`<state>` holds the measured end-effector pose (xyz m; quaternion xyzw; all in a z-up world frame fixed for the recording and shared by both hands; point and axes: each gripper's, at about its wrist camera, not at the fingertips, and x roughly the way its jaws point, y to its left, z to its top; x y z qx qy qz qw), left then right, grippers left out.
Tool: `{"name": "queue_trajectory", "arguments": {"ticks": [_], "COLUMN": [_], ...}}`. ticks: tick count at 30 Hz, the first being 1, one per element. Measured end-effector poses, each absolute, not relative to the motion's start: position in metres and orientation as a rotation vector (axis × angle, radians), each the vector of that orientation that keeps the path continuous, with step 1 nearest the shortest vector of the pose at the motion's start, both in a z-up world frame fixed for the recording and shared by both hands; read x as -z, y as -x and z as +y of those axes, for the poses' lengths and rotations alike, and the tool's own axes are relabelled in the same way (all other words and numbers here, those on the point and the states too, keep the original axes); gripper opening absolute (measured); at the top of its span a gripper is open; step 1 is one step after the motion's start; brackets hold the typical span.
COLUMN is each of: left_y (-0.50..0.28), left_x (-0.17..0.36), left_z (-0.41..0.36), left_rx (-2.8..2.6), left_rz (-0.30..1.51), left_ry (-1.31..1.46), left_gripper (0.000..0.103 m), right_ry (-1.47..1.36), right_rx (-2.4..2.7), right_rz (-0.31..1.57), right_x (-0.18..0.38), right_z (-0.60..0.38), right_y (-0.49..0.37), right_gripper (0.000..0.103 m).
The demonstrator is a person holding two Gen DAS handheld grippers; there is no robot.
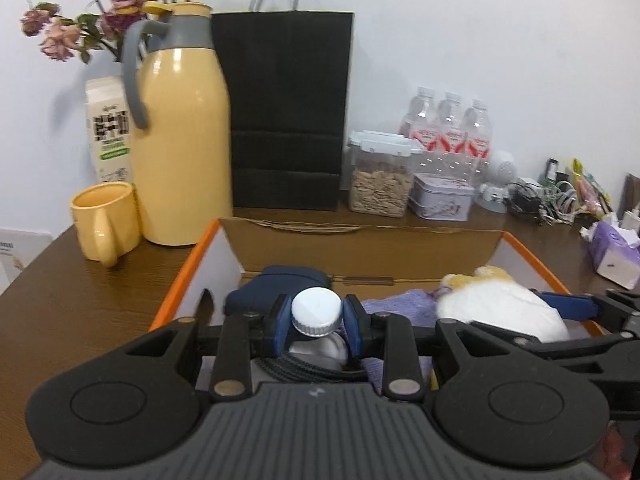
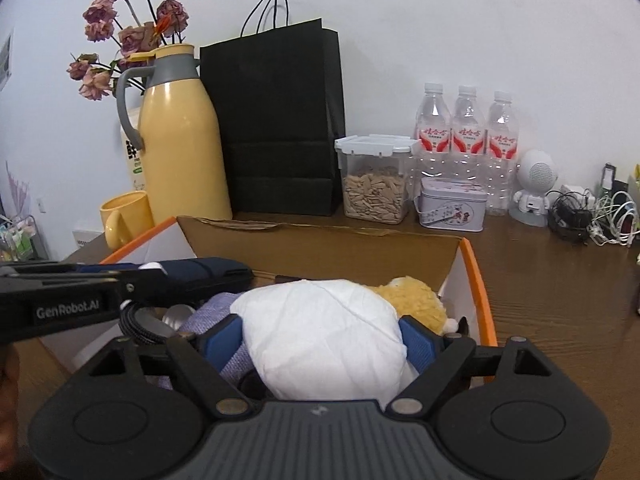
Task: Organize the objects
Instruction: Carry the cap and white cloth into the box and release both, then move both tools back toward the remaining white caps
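left gripper [image 1: 316, 322] clamps white-capped bottle [image 1: 316, 312] by cap, upright over box [image 1: 182, 276] left side | right gripper [image 2: 322, 344] squeezes white bundle [image 2: 320, 336] at box right side | both look mid-pack/unpack, unclear which

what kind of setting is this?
Probably a home or small office: a wooden table against a white wall, holding a yellow thermos jug, water bottles and tangled charger cables.

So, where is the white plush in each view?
Left wrist: plush at lower right, inside the box, beside the right gripper.
Right wrist: plush at lower centre, between the gripper's fingers.
Shared landmark: black bag against the wall.
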<state>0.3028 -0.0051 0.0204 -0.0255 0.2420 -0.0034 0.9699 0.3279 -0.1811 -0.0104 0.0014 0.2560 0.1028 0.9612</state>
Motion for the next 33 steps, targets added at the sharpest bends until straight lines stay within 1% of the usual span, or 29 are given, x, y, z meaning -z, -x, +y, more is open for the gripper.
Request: {"name": "queue_trajectory", "arguments": {"ticks": [1,2,3,4,7,19,27,33], "left_y": [-0.3,-0.297,-0.295,-0.291,-0.283,-0.271,-0.245,-0.225], "left_x": [-0.021,-0.022,-0.023,-0.025,-0.03,-0.033,-0.029,-0.016], "left_z": [-0.004,-0.003,-0.002,-0.001,0.001,0.001,0.003,0.001], "left_rx": [0.0,-0.014,-0.033,-0.05,-0.075,-0.061,-0.046,-0.011], "left_rz": [0.474,0.458,0.44,0.415,0.352,0.34,0.349,0.405], "left_ry": [0.05,0.046,0.046,0.051,0.063,0.056,0.042,-0.005], "left_gripper": [0.041,0.061,0.089,0.102,0.103,0.103,0.103,0.103], "right_ry": [0.002,0.005,0.006,0.009,0.015,0.032,0.075,0.063], "right_rx": [-0.205,-0.203,-0.198,-0.19,-0.189,-0.172,-0.178,-0.158], "right_rz": [0.521,0.523,0.523,0.521,0.509,0.468,0.448,0.438], "right_x": [0.011,0.011,0.011,0.01,0.009,0.004,0.006,0.014], "right_z": [-0.181,-0.18,-0.18,-0.18,-0.179,-0.18,-0.185,-0.195], "right_y": [-0.327,-0.325,-0.325,-0.323,-0.32,-0.304,-0.271,-0.24], "right_gripper": [0.089,0.09,0.098,0.103,0.103,0.103,0.103,0.103]}}
